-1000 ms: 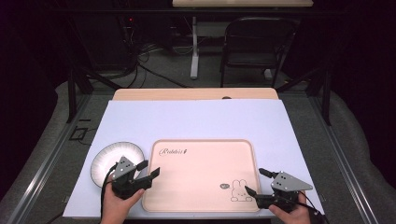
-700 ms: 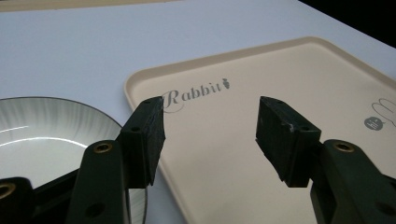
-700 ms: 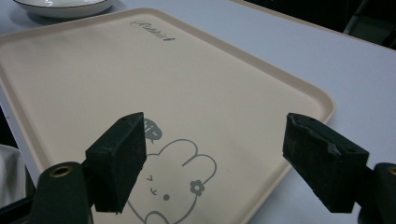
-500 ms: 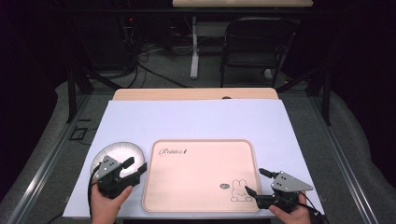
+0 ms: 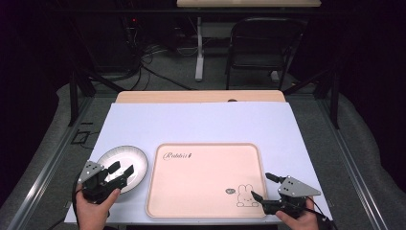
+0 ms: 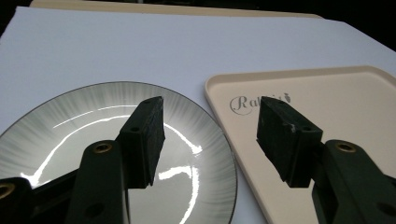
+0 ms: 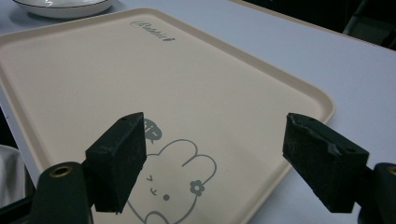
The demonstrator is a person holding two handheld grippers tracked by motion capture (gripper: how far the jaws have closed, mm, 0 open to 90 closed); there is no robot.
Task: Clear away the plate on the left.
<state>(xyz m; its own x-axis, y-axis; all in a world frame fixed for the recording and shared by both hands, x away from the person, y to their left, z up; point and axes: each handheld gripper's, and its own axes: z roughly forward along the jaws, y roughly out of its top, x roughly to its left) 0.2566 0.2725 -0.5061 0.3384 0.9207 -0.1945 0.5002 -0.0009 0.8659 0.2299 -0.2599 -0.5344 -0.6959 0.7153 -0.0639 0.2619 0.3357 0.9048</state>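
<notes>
- Plate point(image 5: 123, 162), grey-rimmed, lies on the white table cover point(image 5: 201, 124) just left of the beige rabbit tray point(image 5: 206, 179)
- Left gripper point(image 5: 120, 169) hovers over it, jaws wide, seemingly not touching
- Right gripper point(image 5: 261, 187) gapes empty at the tray's near right corner

Black fingers point(image 6: 142, 140), brass-coloured screws
</notes>
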